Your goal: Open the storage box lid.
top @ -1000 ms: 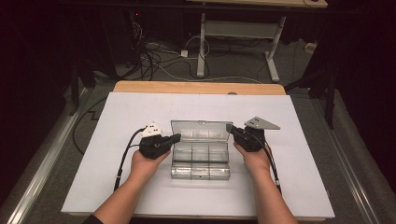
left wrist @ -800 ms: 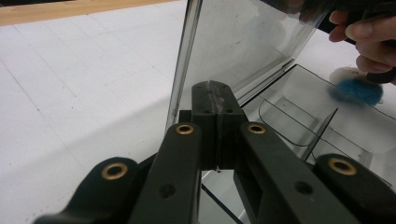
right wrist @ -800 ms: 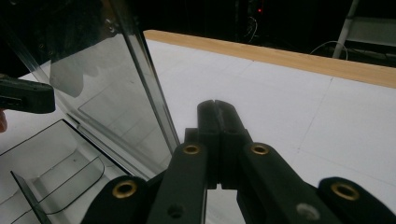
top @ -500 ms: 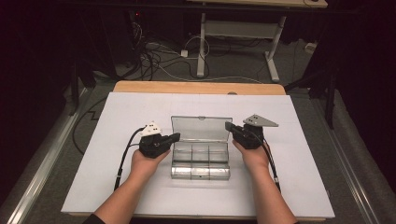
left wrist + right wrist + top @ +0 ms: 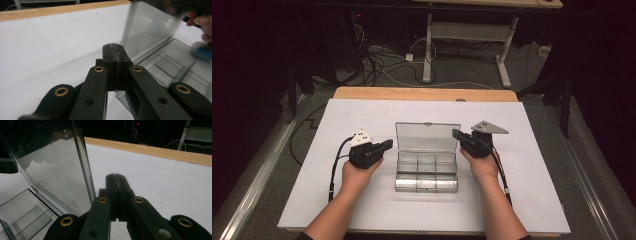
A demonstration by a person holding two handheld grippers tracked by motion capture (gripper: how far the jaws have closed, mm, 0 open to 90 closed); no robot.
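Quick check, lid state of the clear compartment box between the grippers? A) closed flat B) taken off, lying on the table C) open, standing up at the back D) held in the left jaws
C: the clear lid stands raised behind the compartment box, compartments exposed, with the left gripper and right gripper at its side edges, both with jaws pressed together on nothing.

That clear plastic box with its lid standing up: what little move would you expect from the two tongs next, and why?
Probably both nudge the lid further back, or draw away, though I can't tell which. The compartment box lies open, its lid near upright. The left tongs and right tongs sit shut at the lid's two side edges, gripping nothing.
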